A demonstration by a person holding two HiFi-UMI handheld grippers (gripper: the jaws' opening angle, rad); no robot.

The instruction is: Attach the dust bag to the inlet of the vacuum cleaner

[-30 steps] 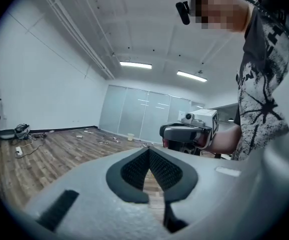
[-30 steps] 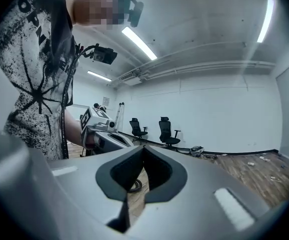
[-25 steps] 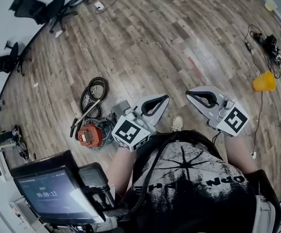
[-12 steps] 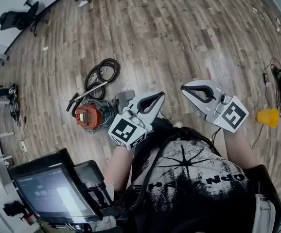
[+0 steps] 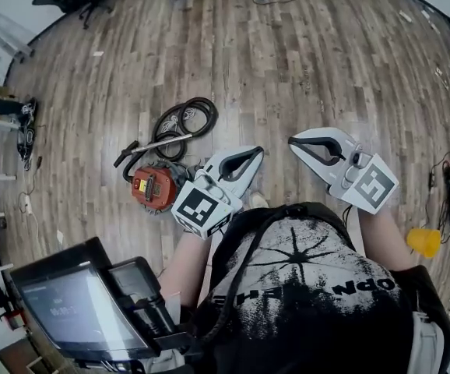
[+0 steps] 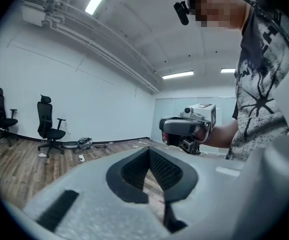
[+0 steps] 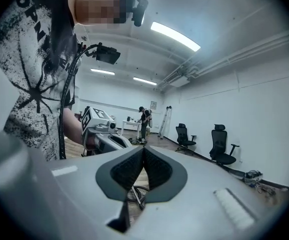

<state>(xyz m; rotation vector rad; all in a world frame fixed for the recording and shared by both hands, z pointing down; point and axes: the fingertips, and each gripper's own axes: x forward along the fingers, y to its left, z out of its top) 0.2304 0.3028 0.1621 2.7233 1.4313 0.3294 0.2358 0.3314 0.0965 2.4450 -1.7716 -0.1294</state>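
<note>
Left gripper (image 5: 256, 156) is clenched on nothing, high above the floor. Right gripper (image 5: 293, 141), just beside it at 2 o'clock, is likewise clenched and empty. Reaching down with the jaws shut would likely shove the vacuum (image 5: 153, 189) rather than grip anything, and the hose (image 5: 184, 119) could snag. The vacuum lies on the floor at 8 o'clock of both grippers, well apart. I cannot make out the dust bag.

floor (image 5: 287, 61): worn wood planks, slight sheen. vacuum cleaner (image 5: 153, 189): glossy red plastic top. hose (image 5: 184, 118): black, ribbed. left gripper (image 5: 244, 162), right gripper (image 5: 312, 145): matt grey plastic, textured black pads.
</note>
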